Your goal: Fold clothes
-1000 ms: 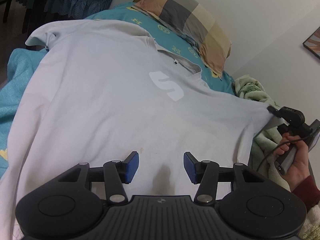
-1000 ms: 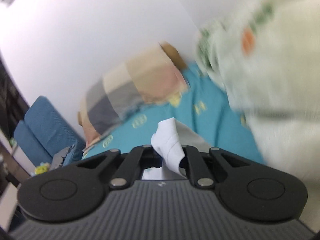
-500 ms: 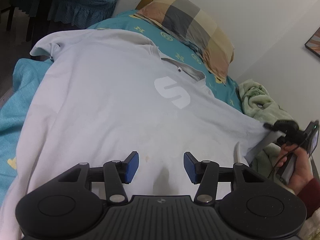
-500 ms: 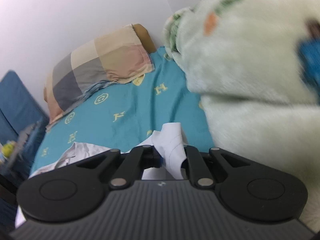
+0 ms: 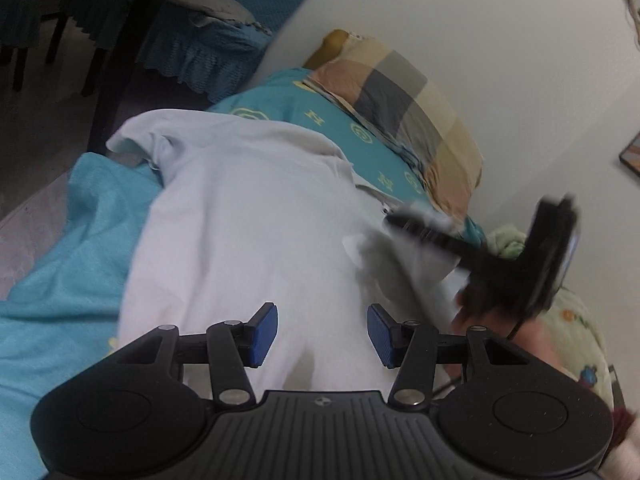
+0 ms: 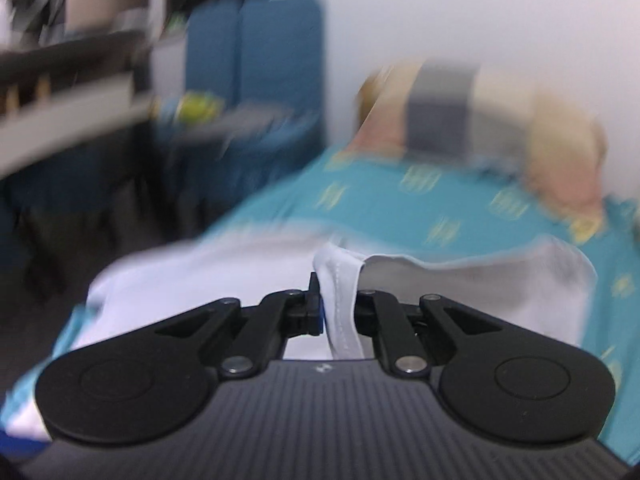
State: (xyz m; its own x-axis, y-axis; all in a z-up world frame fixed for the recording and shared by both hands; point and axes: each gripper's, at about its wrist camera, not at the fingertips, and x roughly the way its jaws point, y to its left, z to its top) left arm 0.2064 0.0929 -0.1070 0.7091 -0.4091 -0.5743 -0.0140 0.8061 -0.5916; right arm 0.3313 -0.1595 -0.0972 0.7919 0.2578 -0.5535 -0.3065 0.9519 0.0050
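Light: soft, even indoor | blur: heavy motion smear, right view | edges: fisheye-bent

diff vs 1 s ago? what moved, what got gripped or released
The right tongs, clamped on the sleeve throughout, swung from the bed's right edge in over the white shirt, folding the sleeve across the chest and covering the S logo. Nothing was gripped or released. The left tongs stayed open above the hem; the pillow has not moved.

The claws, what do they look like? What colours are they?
Each claw, the left claw and the right claw, has a black ridged body with two round discs, black link arms with silver rivets, blue pads, and a tiny round logo. A dark cable trails by the right hand.
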